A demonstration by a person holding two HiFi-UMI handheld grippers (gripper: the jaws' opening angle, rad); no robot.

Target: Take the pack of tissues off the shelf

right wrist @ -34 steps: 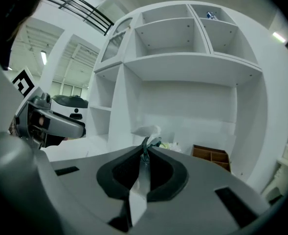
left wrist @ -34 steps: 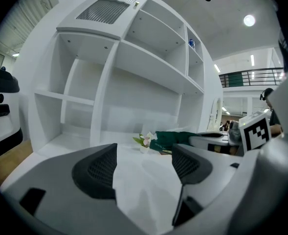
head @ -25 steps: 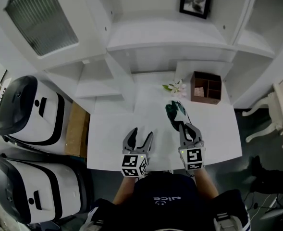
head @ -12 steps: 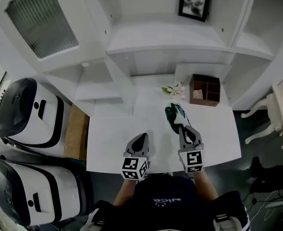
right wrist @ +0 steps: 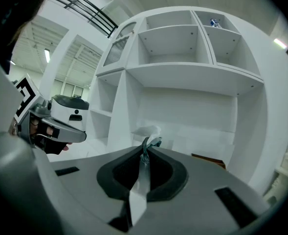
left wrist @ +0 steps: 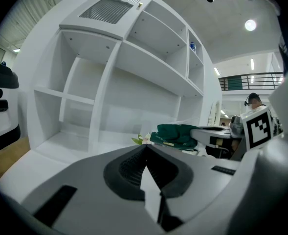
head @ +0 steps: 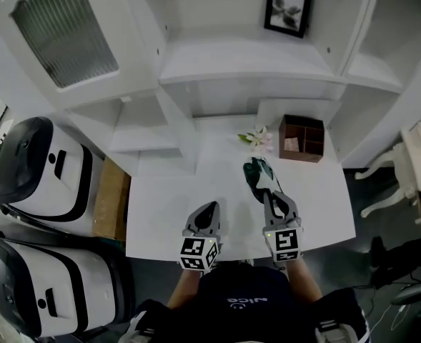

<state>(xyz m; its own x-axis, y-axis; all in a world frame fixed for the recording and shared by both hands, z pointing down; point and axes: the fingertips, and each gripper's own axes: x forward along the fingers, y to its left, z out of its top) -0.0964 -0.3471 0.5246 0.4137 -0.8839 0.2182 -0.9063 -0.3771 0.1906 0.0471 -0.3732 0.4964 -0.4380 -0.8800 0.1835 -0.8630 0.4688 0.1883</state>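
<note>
The pack of tissues (head: 256, 171) is dark green with a white patch and sits over the white desk (head: 164, 206), away from the shelves. My right gripper (head: 269, 191) is shut on its near edge. In the right gripper view the jaws (right wrist: 144, 150) pinch a thin fold of wrapper, with white tissue (right wrist: 146, 130) showing beyond the tips. My left gripper (head: 209, 208) is shut and empty above the desk's front, to the left of the pack. In the left gripper view the jaws (left wrist: 144, 149) meet with nothing between them, and the green pack (left wrist: 175, 133) shows to the right.
A brown wooden organiser (head: 301, 138) and a small flower sprig (head: 256, 137) stand at the back of the desk. White shelving (head: 246, 56) with a framed picture (head: 287, 9) rises behind. Two white-and-black machines (head: 38, 166) and a cardboard box (head: 110, 199) are at the left.
The left gripper's jaws were open a second ago and have shut on nothing. The right gripper keeps its hold on the pack and has hardly moved.
</note>
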